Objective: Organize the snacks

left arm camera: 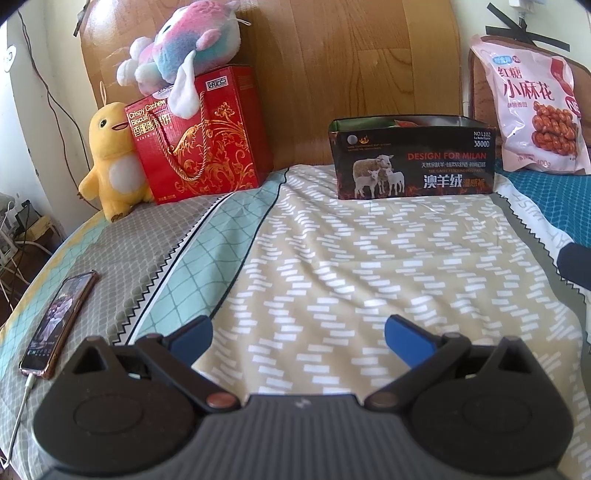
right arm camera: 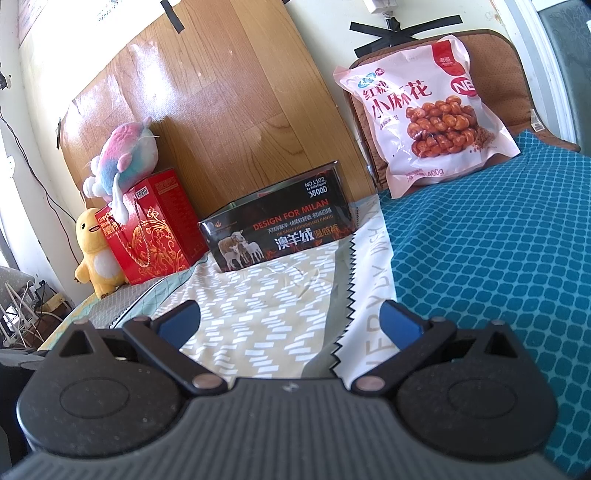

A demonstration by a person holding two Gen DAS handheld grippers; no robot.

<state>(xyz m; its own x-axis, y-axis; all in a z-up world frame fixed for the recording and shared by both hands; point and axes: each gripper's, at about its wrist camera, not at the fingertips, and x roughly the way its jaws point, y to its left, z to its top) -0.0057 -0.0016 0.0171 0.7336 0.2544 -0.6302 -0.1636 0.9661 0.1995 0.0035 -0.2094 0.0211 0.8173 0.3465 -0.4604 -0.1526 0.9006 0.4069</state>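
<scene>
Here, pink snack bag (right arm camera: pixel 424 114) upright against brown cushion (right arm camera: pixel 495 74), long axis vertical; both grippers' fingers (left arm camera: pixel 406 338) wide, empty.

A patterned bedsheet (left arm camera: pixel 332 251) covers the bed before a sunlit wooden headboard (left arm camera: pixel 332 74) and pale wall (right arm camera: pixel 314 14).

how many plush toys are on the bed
2. A yellow plush stands at the left beside the red biscuit box; a pink-and-blue plush sits on top of that box. Others could be hidden out of frame.
</scene>
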